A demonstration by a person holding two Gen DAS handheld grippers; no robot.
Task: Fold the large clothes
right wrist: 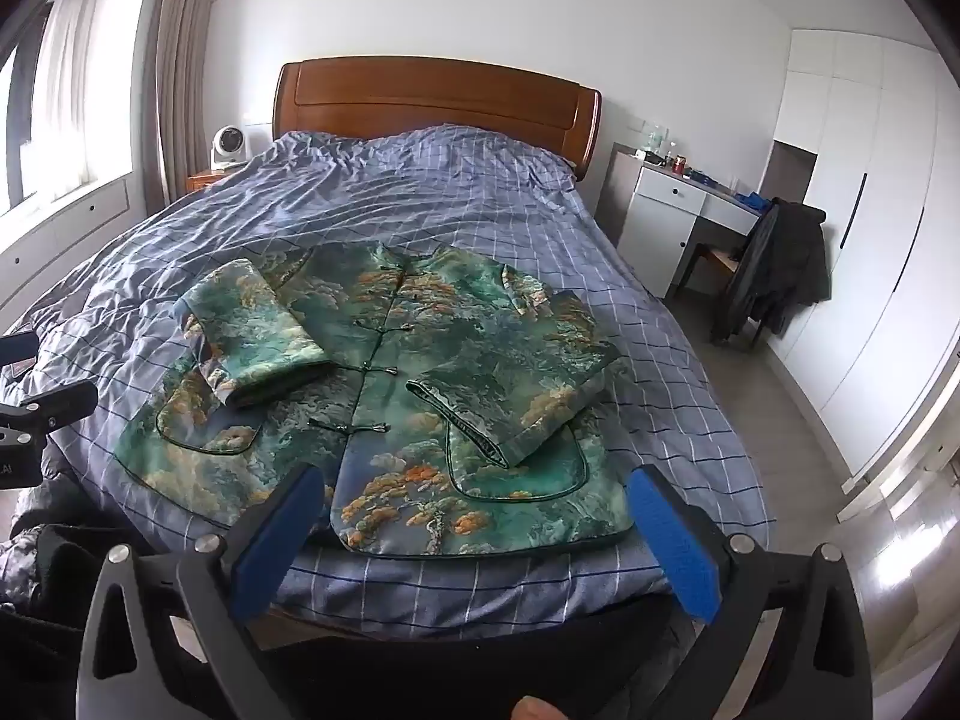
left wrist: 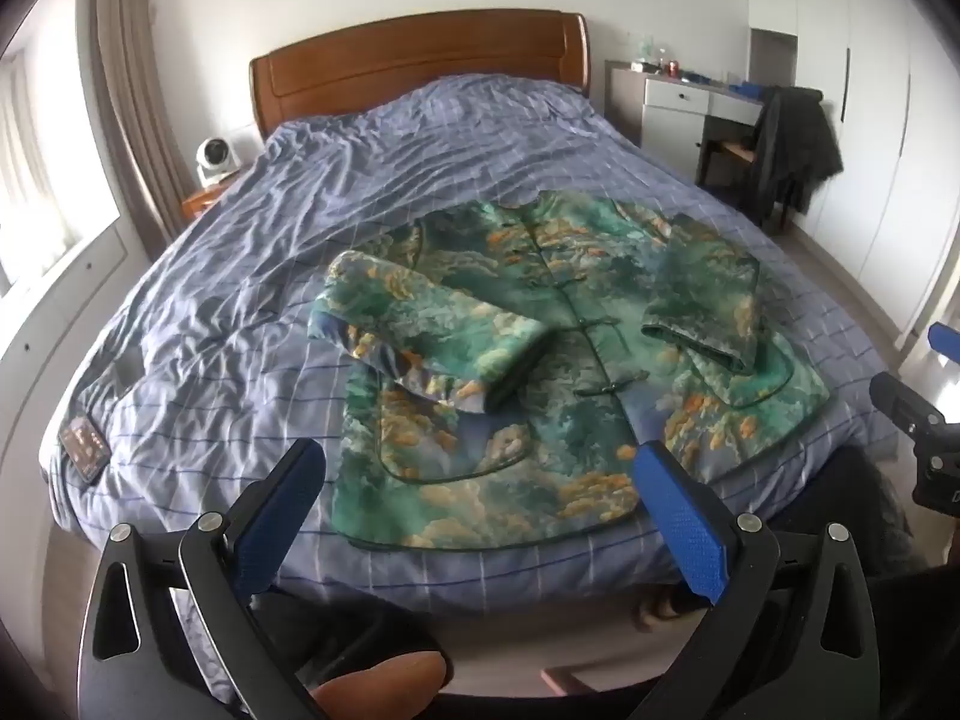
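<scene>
The left gripper (left wrist: pixel 474 480) and right gripper (right wrist: pixel 480 504) are tilting down over the jacket (left wrist: pixel 540 324) on the bed (left wrist: pixel 240 300), both spread wide, holding nothing.

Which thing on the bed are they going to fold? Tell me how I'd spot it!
Look at the big bed with the brown wooden headboard and the blue checked cover. Lying flat near its foot end is a jacket, both sleeves already folded across its front. It is the only shiny green thing there, with orange trees and knot buttons down the middle.
</scene>
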